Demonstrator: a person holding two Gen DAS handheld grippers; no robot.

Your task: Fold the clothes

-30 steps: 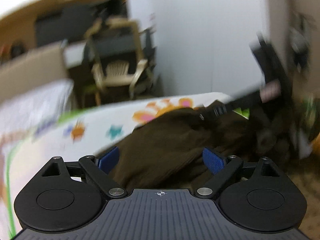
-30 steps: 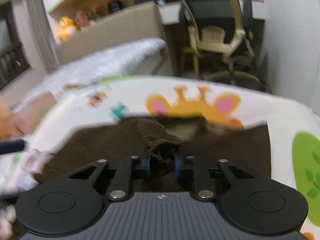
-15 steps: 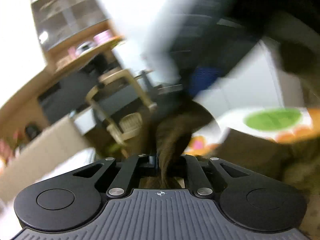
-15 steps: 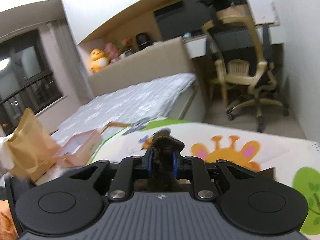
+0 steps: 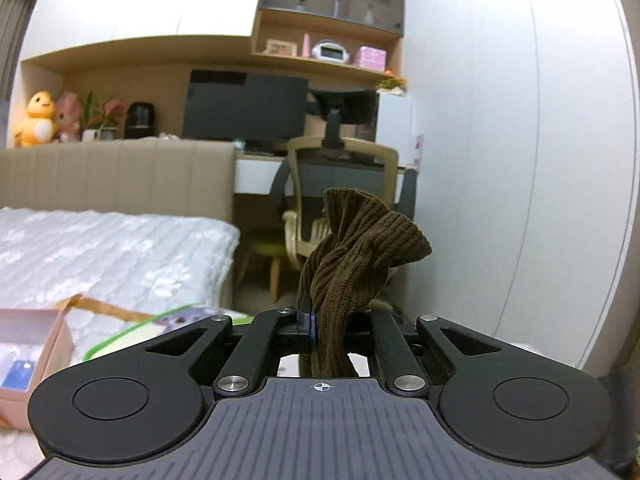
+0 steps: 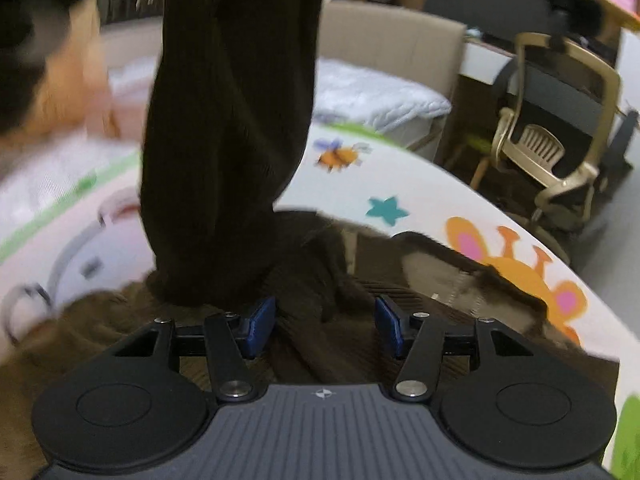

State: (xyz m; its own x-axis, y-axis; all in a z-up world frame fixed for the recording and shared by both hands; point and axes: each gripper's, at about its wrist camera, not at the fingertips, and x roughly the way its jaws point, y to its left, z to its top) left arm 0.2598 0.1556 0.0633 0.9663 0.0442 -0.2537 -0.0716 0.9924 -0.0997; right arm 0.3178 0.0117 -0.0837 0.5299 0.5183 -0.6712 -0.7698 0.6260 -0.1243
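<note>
Brown ribbed knit fills both of my views: it is a sweater point(image 5: 352, 264), and my left tongs point(image 5: 332, 332) are clenched on a bunched fold of it, the fabric squeezed between the blue pads and standing up above them in a twisted tuft. Through that camera I look level across the room, at a quilted white bed point(image 5: 104, 252) with a beige headboard point(image 5: 116, 176), a cream office chair point(image 5: 344, 184) at a desk, and a pink box point(image 5: 28, 356) low on the left.

My right tongs point(image 6: 326, 328) have just been opening, and their blue pads point(image 6: 260, 322) now stand apart and grip nothing. They hang just above the rest of the sweater point(image 6: 320, 340), which lies rumpled on a white play mat point(image 6: 420, 196) printed with an orange giraffe point(image 6: 520, 276), a teal star point(image 6: 387, 210) and a bee point(image 6: 340, 156). A pale patch shows at what I take to be the neckline, though the blur there leaves me unsure. From the top edge of this view a dark column of the same fabric point(image 6: 228, 120) hangs down to the heap, just left of the open pads; it reads almost black in the shadow. Something blurred and peach-coloured with a dark top sits at the far left, too smeared for me to name.
</note>
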